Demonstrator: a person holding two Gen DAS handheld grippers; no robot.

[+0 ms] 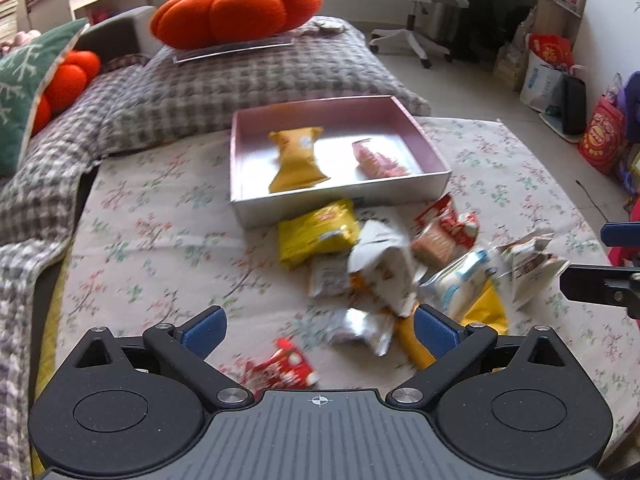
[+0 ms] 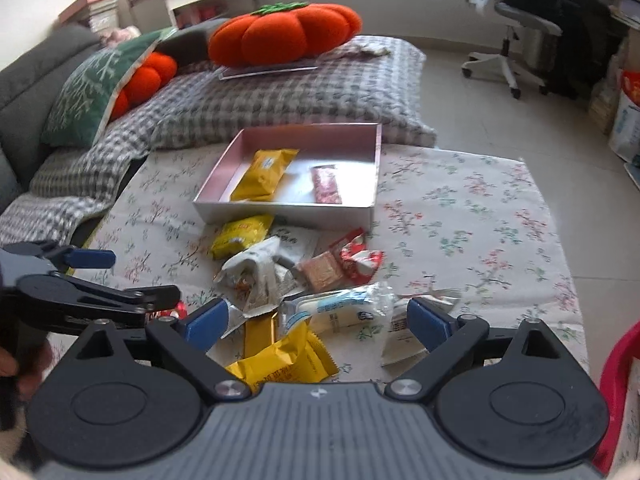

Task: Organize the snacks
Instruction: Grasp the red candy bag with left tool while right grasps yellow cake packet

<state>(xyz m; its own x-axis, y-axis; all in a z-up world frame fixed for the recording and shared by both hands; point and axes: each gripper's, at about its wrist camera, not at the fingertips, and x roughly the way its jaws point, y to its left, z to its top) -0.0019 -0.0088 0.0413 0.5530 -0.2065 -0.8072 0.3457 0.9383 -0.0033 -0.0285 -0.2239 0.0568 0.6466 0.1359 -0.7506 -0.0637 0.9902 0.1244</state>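
A pink-lined box (image 1: 434,148) (image 2: 378,160) sits on the floral cloth and holds a yellow packet (image 1: 298,158) (image 2: 266,174) and a pink packet (image 1: 378,158) (image 2: 328,184). A loose pile of snack packets (image 1: 380,264) (image 2: 304,280) lies in front of the box. My left gripper (image 1: 320,330) is open and empty, above the near edge of the pile, with a red packet (image 1: 282,370) under it. My right gripper (image 2: 316,320) is open and empty, above a white-blue packet (image 2: 344,308) and a yellow packet (image 2: 286,358).
A grey checked blanket (image 1: 240,80) with an orange pumpkin cushion (image 1: 236,12) lies behind the box. A green pillow (image 1: 24,92) is at the left. An office chair (image 1: 428,4) and bags (image 1: 600,136) stand on the floor at the right.
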